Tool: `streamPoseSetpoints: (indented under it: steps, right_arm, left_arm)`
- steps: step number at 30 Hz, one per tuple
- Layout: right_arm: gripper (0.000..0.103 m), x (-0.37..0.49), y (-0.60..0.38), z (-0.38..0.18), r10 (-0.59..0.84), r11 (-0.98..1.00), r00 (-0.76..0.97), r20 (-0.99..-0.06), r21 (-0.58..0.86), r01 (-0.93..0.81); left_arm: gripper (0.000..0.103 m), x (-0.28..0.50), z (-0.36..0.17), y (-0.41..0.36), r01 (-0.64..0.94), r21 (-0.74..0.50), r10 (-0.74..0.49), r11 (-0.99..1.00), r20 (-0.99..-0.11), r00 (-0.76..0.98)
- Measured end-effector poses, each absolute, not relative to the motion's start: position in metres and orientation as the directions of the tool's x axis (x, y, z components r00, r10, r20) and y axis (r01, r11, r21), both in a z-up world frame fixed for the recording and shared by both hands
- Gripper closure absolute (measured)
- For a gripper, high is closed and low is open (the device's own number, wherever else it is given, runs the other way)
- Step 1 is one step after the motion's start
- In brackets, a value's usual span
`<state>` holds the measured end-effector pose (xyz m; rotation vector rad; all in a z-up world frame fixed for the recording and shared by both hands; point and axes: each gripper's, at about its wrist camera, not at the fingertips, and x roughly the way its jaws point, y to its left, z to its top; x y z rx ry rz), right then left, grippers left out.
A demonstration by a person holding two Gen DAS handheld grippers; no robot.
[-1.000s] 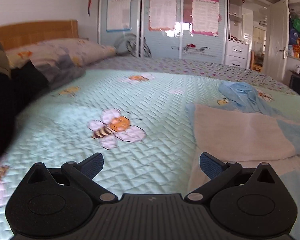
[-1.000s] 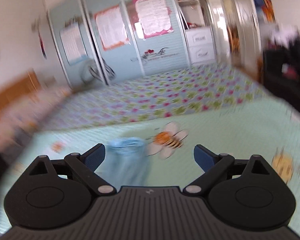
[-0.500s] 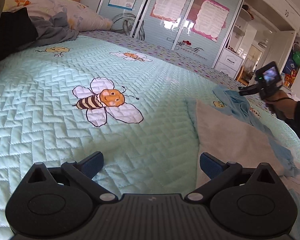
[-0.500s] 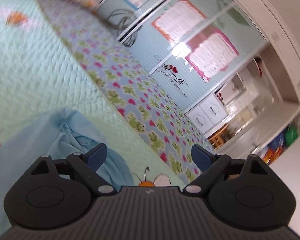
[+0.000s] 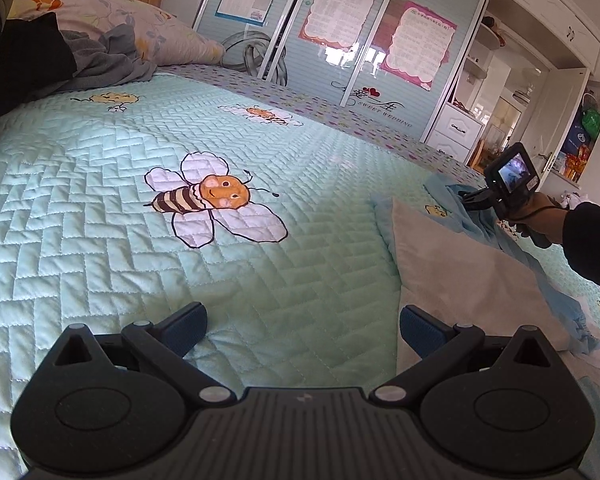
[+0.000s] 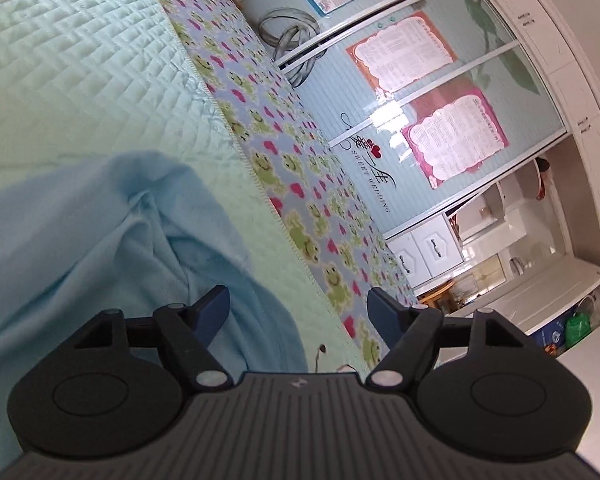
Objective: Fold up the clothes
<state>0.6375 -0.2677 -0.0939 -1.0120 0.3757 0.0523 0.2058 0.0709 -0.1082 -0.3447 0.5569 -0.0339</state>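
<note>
A light blue garment with a grey-beige panel point(image 5: 460, 264) lies flat on the green quilted bed point(image 5: 100, 184), at the right in the left wrist view. My left gripper point(image 5: 302, 326) is open and empty, low over the quilt by the garment's near left edge. My right gripper point(image 6: 298, 308) is open, rolled to one side, over the garment's crumpled blue far end point(image 6: 100, 248). The right gripper and the hand holding it also show in the left wrist view point(image 5: 512, 184), at the garment's far end.
Pillows and a grey cloth point(image 5: 112, 52) lie at the headboard, far left. A frog-print sheet point(image 6: 300, 184) borders the quilt's far edge. Sliding wardrobe doors point(image 5: 340, 32) and white drawers point(image 5: 456, 132) stand beyond the bed.
The left gripper has tilted down and come closer to the quilt. The right gripper has swung down to the garment's blue far end, rolled sideways, and its jaws have narrowed a little.
</note>
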Motion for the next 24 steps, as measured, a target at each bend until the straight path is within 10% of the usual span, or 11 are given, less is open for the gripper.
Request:
streamPoseSetpoints:
  steps: [2, 4, 5, 6, 24]
  right_arm:
    - [0.036, 0.646, -0.265, -0.100, -0.154, 0.530, 0.922, -0.354, -0.818, -0.226]
    - [0.063, 0.655, -0.262, -0.106, -0.179, 0.525, 0.909, -0.377, -0.818, -0.236]
    - [0.097, 0.656, -0.261, -0.109, -0.195, 0.518, 0.906, -0.376, -0.824, -0.230]
    - [0.101, 0.658, -0.261, -0.113, -0.211, 0.511, 0.903, -0.374, -0.830, -0.224]
    - [0.101, 0.574, -0.247, -0.095, -0.087, 0.432, 0.993, -0.076, -0.901, -0.031]
  left_arm:
    - [0.001, 0.206, -0.108, 0.070, -0.061, -0.325, -0.122, 0.944, -0.514, 0.849]
    - [0.001, 0.206, -0.108, 0.070, -0.062, -0.321, -0.120, 0.945, -0.516, 0.848]
    - [0.001, 0.206, -0.108, 0.070, -0.062, -0.321, -0.120, 0.945, -0.517, 0.848]
    - [0.001, 0.206, -0.108, 0.069, -0.062, -0.320, -0.120, 0.945, -0.517, 0.848]
    - [0.001, 0.205, -0.111, 0.073, -0.055, -0.352, -0.136, 0.935, -0.495, 0.858]
